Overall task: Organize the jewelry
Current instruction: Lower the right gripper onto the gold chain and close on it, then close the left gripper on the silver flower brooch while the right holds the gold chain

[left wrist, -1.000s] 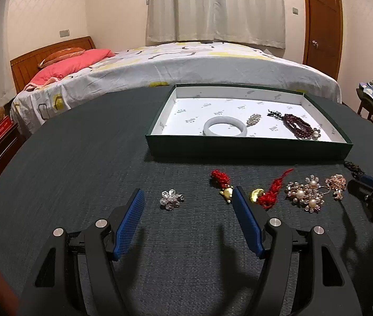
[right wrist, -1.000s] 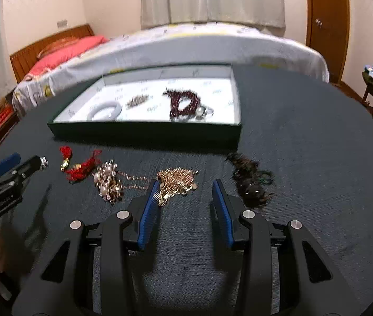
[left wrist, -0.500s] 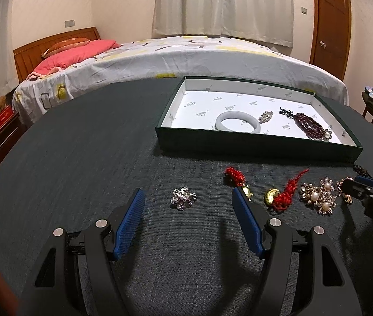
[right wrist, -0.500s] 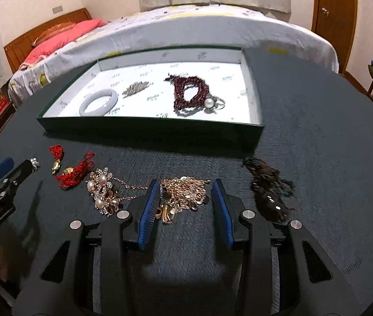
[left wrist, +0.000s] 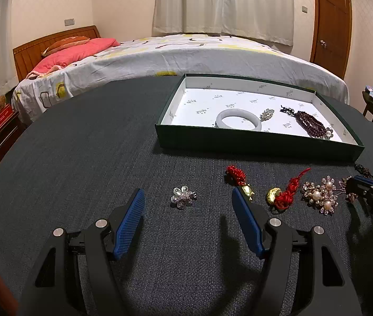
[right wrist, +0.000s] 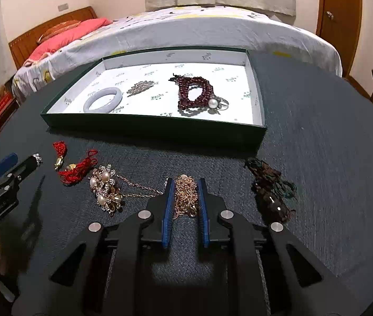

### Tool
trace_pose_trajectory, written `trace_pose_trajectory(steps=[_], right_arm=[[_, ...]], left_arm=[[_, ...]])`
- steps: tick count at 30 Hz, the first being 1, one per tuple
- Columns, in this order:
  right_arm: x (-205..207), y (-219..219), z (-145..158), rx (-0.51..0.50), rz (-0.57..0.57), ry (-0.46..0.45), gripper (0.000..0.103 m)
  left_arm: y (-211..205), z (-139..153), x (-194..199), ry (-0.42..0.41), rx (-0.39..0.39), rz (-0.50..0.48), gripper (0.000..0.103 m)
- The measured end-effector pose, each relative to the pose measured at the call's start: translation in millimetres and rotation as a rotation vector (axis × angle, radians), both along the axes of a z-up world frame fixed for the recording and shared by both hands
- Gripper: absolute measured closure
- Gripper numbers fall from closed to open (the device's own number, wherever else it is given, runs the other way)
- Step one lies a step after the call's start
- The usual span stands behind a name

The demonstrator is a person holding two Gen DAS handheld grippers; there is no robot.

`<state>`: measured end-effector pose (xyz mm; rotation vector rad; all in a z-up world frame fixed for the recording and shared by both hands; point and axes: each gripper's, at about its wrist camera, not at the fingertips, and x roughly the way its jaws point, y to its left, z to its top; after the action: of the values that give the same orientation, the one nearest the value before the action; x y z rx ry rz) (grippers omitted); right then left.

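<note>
The right gripper (right wrist: 185,197) pinches a tangled heap of fine gold chain (right wrist: 185,196) on the dark table (right wrist: 318,158), in front of the green tray (right wrist: 154,127), while the left gripper (left wrist: 186,200), spread wide, flanks a silver flower brooch (left wrist: 183,197).

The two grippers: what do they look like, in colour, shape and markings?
Both the left gripper and the right gripper have black, angular plastic bodies with triangular cut-outs, round silver bolt heads, and jaws lined with blue ribbed pads. Pale lettering, too small to read, marks the side. No cables or sleeves show.
</note>
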<state>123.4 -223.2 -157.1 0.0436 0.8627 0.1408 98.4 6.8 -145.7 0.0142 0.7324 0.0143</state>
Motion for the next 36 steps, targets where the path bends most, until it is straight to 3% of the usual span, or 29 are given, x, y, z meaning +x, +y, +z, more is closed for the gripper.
trace_pose_trajectory(steps=[22,32,36], right_arm=[[-5,-12,5,0.016,-0.023,-0.023,0.087],[-3,-12,2,0.026,-0.021,-0.011,0.087],[-2,-12,1,0.03,-0.021,-0.009,0.087]], left_arm=[[10,0,18,0.064,-0.042,0.021,0.036],[22,-12,33,0.148,-0.092,0.024,0.037],[18,-12,33,0.145,-0.06,0.004,0.048]])
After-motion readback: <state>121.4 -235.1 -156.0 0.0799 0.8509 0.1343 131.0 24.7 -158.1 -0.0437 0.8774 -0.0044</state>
